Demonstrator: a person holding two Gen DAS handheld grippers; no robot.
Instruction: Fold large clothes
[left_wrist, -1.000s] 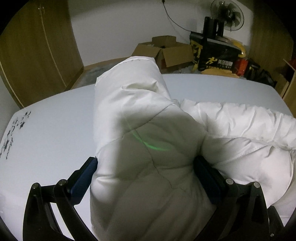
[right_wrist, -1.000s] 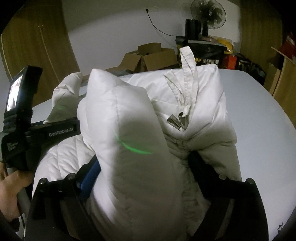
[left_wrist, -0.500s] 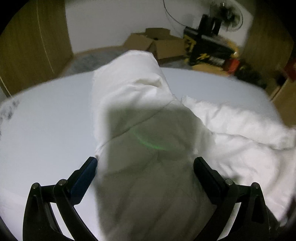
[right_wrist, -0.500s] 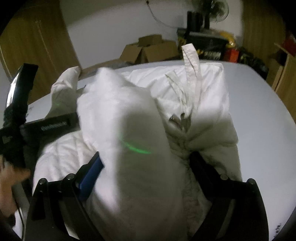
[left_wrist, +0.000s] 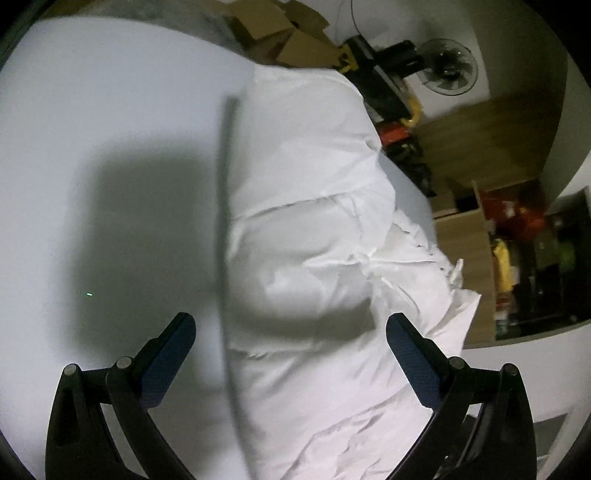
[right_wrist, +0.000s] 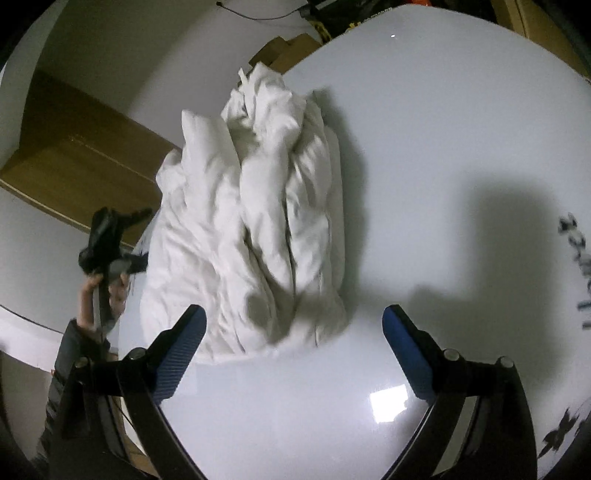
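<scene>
White puffy jacket (right_wrist: 258, 229) lies bunched on worktop (right_wrist: 424, 184), roughly folded, still lumpy. Left gripper (left_wrist: 291, 354) and right gripper (right_wrist: 293, 347) jaws both wide apart, holding nothing. Flattening probably left.

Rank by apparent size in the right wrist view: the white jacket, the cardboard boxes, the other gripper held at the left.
1. white jacket, by far the largest.
2. left gripper and cardboard boxes: they look alike in size, and the boxes lie farther off and partly hidden, so no ranking between them.
</scene>
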